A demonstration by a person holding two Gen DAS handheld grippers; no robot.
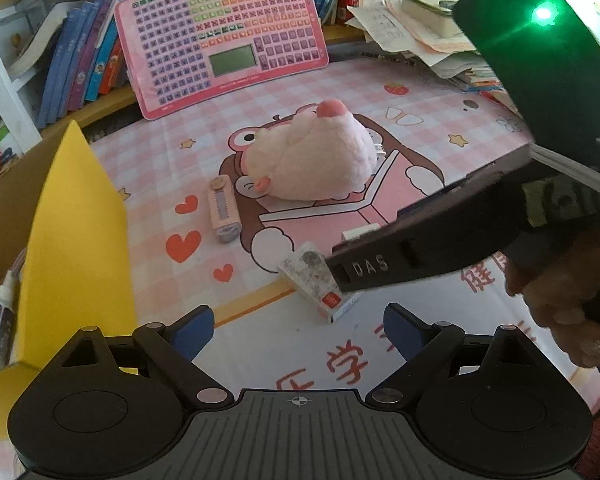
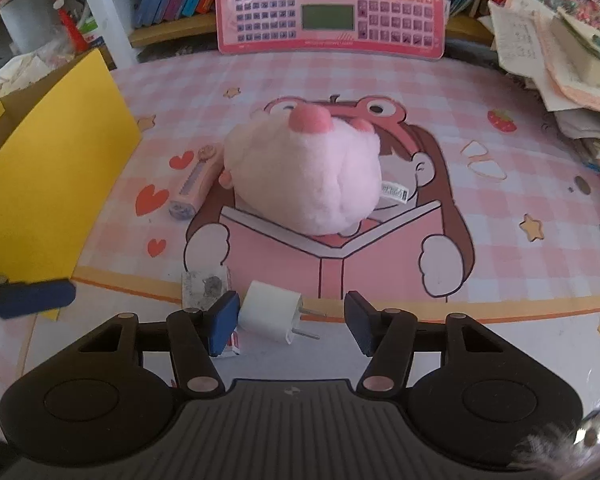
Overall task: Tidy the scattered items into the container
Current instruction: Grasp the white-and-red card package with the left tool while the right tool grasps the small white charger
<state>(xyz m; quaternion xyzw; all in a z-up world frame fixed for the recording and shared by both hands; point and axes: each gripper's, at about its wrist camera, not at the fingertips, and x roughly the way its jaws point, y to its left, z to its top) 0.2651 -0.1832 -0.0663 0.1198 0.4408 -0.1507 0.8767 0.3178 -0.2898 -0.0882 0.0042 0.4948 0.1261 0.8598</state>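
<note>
1. The box (image 1: 80, 216), with yellow flaps, stands at the left edge of the worktop (image 2: 500, 240). I judge it is the container, placed there within reach of both hands.
2. The left tongs (image 1: 298, 326) are wide open and hold nothing. They hover over bare mat at the near edge, probably waiting.
3. A pink stamp (image 2: 194, 186) lies near the box, and the plush (image 2: 304, 172) sits in the middle of the worktop.
4. A small carton (image 2: 206, 286) lies at the near edge, touching the left finger (image 2: 222, 320) of the right tongs (image 2: 292, 322).
5. The right tongs are partly open around the white plug (image 2: 268, 312). The far pad is still apart from it, so nothing is gripped yet.
</note>
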